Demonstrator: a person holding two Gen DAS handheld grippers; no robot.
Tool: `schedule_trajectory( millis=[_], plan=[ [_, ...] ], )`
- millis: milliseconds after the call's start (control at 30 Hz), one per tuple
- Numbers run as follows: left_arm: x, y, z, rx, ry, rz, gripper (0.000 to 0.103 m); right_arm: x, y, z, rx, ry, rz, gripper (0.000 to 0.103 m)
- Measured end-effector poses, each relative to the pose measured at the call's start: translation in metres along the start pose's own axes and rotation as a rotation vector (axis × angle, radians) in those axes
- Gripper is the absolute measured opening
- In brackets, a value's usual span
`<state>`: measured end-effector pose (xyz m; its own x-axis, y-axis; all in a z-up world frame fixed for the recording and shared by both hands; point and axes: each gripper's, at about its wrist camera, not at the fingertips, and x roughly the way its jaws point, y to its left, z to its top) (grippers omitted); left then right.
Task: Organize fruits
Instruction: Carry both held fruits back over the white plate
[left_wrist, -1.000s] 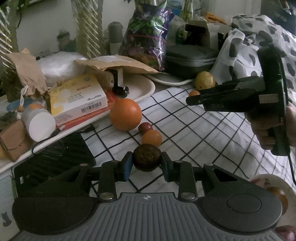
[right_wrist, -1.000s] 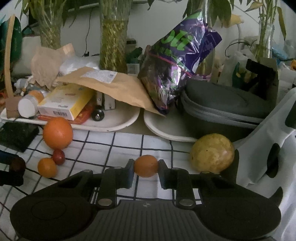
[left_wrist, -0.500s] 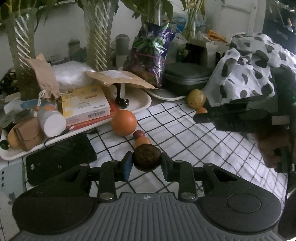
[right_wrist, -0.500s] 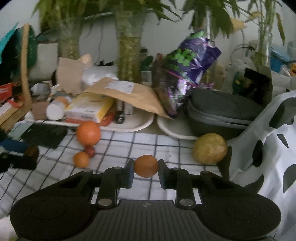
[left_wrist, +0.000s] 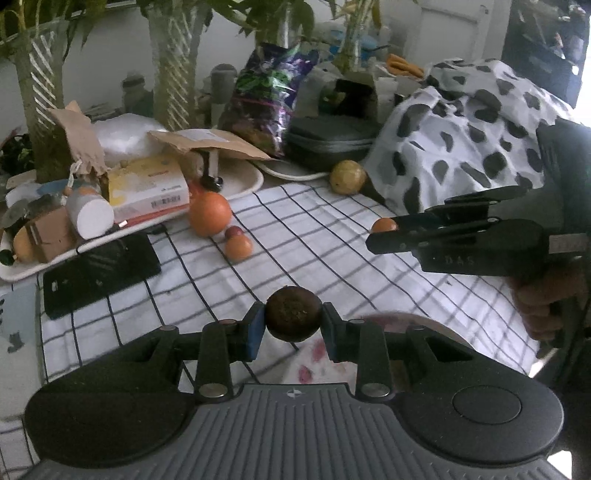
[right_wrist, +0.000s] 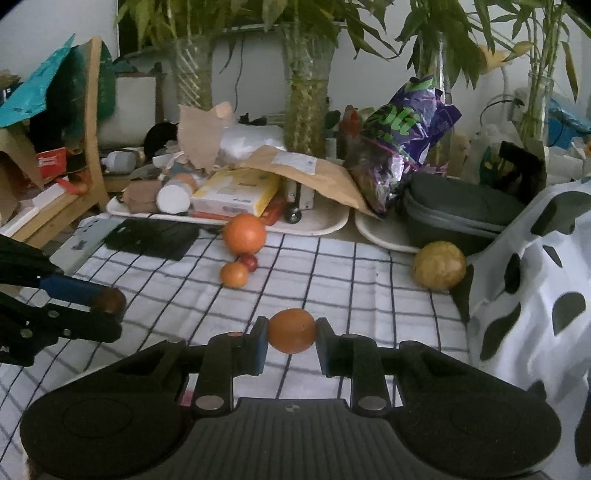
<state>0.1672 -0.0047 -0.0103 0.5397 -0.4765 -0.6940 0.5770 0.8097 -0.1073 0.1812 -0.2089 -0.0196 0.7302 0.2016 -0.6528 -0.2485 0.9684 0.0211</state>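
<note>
My left gripper (left_wrist: 293, 325) is shut on a dark brown round fruit (left_wrist: 293, 318) and holds it above the rim of a white flowered plate (left_wrist: 424, 326). My right gripper (right_wrist: 291, 341) is shut on a small orange fruit (right_wrist: 291, 330), lifted over the checked cloth (right_wrist: 332, 266); it shows at the right of the left wrist view (left_wrist: 384, 225). On the cloth lie a big orange (left_wrist: 209, 213), a small red fruit (left_wrist: 234, 232), a small orange (left_wrist: 238, 248) and a yellow fruit (left_wrist: 348, 177).
Cluttered white trays (left_wrist: 243, 181) with boxes, a bottle and paper bags line the back. A black phone (left_wrist: 99, 267) lies at the left on the cloth. A cow-print cloth (left_wrist: 461, 140) covers the right. Plant vases (right_wrist: 308, 110) stand behind.
Both grippers have pulled back and up from the fruits on the cloth, each keeping its fruit. The plate has come into view under my left gripper.
</note>
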Motion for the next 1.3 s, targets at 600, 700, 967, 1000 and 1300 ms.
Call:
schedule_trajectory(
  millis=[600, 700, 967, 1000, 1300],
  plan=[
    [-0.001, -0.021, -0.02, -0.002, 0.055, -0.029, 0.032, -0.023, 0.022, -0.028, 0.026, 0.083, 0.13, 0.028],
    [0.005, -0.02, -0.021, 0.0, 0.077, -0.043, 0.032, -0.018, 0.018, -0.027, 0.074, 0.11, 0.162, 0.028],
    [0.014, -0.022, -0.019, 0.007, 0.103, -0.052, 0.032, -0.008, 0.007, -0.026, 0.184, 0.153, 0.24, 0.029],
    [0.014, -0.022, -0.019, 0.008, 0.105, -0.051, 0.032, -0.007, 0.006, -0.027, 0.199, 0.159, 0.251, 0.029],
    [0.017, -0.019, -0.021, 0.008, 0.123, -0.041, 0.032, -0.011, -0.002, -0.024, 0.233, 0.132, 0.218, 0.064]
  ],
)
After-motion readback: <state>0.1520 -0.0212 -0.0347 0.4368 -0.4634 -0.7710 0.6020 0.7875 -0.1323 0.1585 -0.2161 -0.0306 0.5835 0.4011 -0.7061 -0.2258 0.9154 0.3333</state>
